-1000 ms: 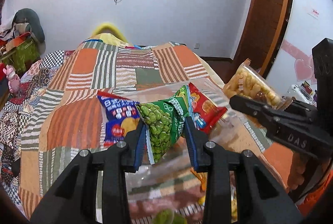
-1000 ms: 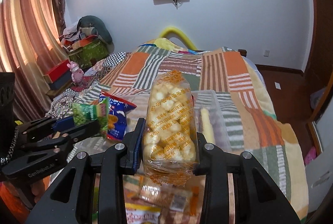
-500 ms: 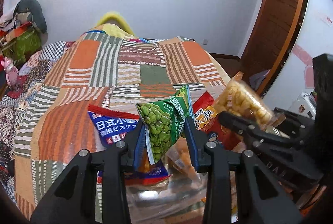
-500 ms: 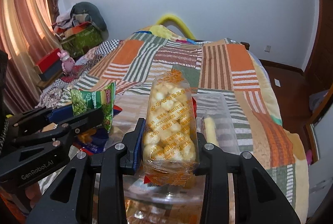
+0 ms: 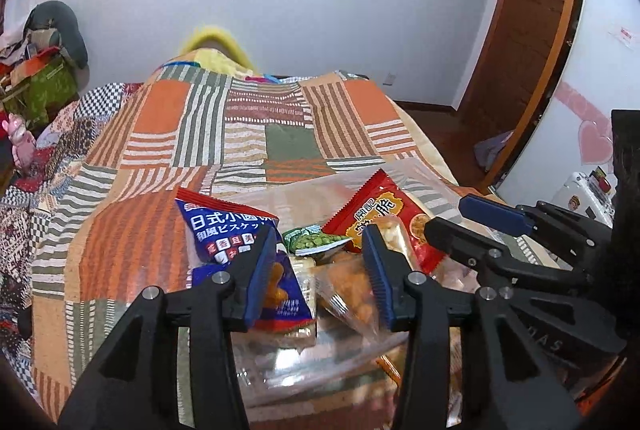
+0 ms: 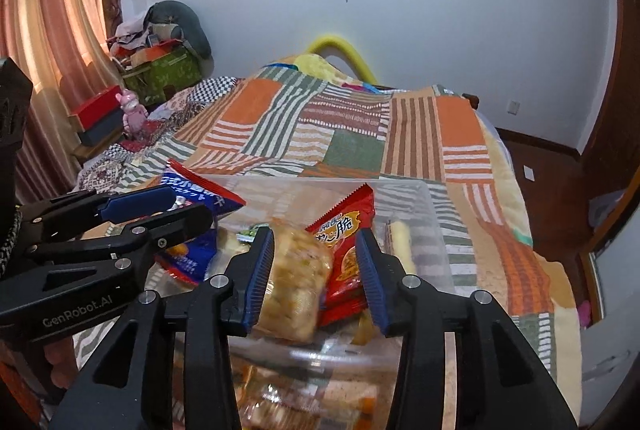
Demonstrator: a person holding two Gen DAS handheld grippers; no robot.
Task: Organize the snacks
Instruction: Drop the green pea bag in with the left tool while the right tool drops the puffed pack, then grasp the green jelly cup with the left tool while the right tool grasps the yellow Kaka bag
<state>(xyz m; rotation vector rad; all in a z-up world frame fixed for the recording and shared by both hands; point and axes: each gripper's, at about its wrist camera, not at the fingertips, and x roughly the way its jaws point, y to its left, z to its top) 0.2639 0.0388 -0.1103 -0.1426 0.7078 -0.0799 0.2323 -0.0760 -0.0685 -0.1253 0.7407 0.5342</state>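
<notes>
Your left gripper (image 5: 320, 270) has its fingers (image 5: 262, 276) spread wide and pinching nothing; the gap frames the contents of the clear plastic bin (image 5: 280, 198) on the bed (image 5: 280, 134). Just ahead of the fingertips lies the green pea packet (image 5: 314, 242), flat, its long axis running across the gap from one finger to the other, the crimped end toward the left finger. Behind the left finger stands the blue biscuit packet (image 5: 224, 226), tilted, its long axis running away from you and its top corner pointing to the far left. Beyond the right finger leans the red snack packet (image 5: 384, 214), its long axis diagonal, the top edge pointing up and away.

Your right gripper (image 6: 316, 266) also has its fingers (image 6: 260, 270) spread; the clear bag of puffed corn snacks (image 6: 294, 282) sits in the gap, against or very close to the left finger pad and clear of the right pad. The bag appears blurred; its long axis runs roughly along the fingers, leaning toward the left finger. The red snack packet (image 6: 344, 242) stands upright just inside the right finger, top edge pointing away from you. A pale stick-shaped snack (image 6: 400, 246) lies beyond the right finger, long axis parallel to the fingers, against the bin wall (image 6: 436, 230).
</notes>
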